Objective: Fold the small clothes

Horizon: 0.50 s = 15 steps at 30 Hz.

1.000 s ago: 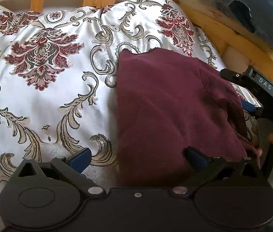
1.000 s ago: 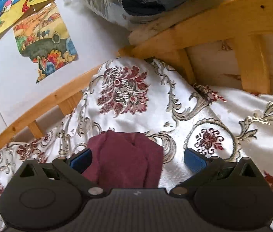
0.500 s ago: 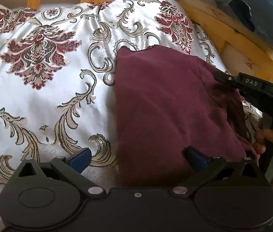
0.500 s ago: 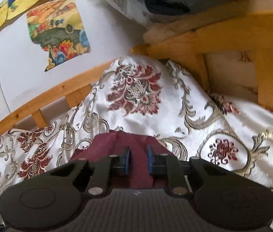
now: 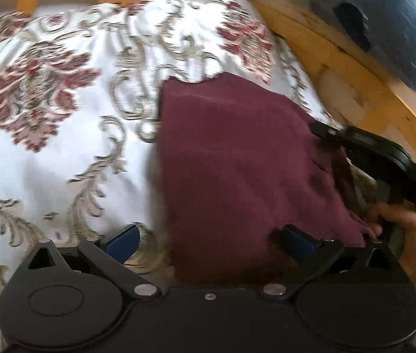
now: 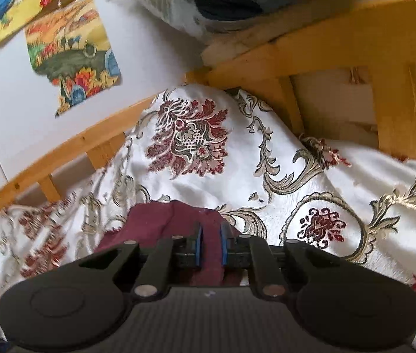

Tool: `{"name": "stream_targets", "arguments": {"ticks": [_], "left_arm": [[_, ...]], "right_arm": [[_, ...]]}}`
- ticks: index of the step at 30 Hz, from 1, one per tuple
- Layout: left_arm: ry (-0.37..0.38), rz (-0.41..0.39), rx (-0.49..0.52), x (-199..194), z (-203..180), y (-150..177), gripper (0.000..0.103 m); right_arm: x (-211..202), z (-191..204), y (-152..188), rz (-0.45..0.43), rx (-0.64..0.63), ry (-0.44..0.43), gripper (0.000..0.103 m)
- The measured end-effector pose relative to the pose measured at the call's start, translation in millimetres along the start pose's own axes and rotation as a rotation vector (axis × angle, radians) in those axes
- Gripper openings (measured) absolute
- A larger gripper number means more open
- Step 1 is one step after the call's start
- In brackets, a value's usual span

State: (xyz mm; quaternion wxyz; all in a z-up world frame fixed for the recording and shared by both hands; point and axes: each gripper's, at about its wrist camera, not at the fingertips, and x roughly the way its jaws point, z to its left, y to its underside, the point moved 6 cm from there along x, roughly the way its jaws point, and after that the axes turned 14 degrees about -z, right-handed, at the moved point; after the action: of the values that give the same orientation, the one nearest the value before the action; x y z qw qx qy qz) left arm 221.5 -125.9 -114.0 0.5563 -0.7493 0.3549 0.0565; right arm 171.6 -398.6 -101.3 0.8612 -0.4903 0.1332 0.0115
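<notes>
A maroon garment (image 5: 237, 158) lies folded flat on the patterned bedspread (image 5: 61, 147). My left gripper (image 5: 211, 239) hovers open over its near edge, one blue pad over the bedspread and the other over the cloth, gripping nothing. My right gripper (image 6: 210, 242) reaches in from the right edge of the left wrist view, where a hand (image 5: 399, 223) holds it. Its blue pads (image 6: 197, 244) pinch a raised fold of the maroon garment (image 6: 152, 220), and its jaws are opening slightly with the cloth still between them.
A wooden bed rail (image 5: 340, 58) runs along the far and right sides. A dark blue bundle wrapped in plastic (image 5: 384, 23) rests on the rail's corner. Colourful pictures (image 6: 72, 56) hang on the white wall behind.
The right gripper went from wide open around the garment's edge to closed on a fold of it. The left gripper stayed open, and its view tipped slightly.
</notes>
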Motion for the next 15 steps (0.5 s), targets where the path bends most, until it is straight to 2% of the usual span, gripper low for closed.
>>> {"name": "stream_targets", "arguments": {"ticks": [5,7,10,12,15], "left_arm": [[0.024,0.01,-0.088,2.0,15.6,-6.6,0.102],[0.041,0.02,-0.102,3.7,15.8,-7.5,0.102],[0.052,0.044,-0.104,7.3,13.8,-6.3,0.102],[0.053,0.056,-0.101,10.7,11.9,-5.3,0.102],[0.058,0.07,-0.099,15.3,8.6,-4.2,0.102]], "right_arm": [[15.8,-4.8,-7.5,0.006,0.022,-0.047,0.042],[25.7,-5.5,-8.8,0.02,0.05,-0.074,0.063],[39.6,-4.4,-6.5,0.061,0.075,-0.116,0.076],[48.1,-4.4,-3.8,0.089,0.083,-0.126,0.08],[52.8,-7.0,-0.8,0.106,0.094,-0.109,0.081]]}}
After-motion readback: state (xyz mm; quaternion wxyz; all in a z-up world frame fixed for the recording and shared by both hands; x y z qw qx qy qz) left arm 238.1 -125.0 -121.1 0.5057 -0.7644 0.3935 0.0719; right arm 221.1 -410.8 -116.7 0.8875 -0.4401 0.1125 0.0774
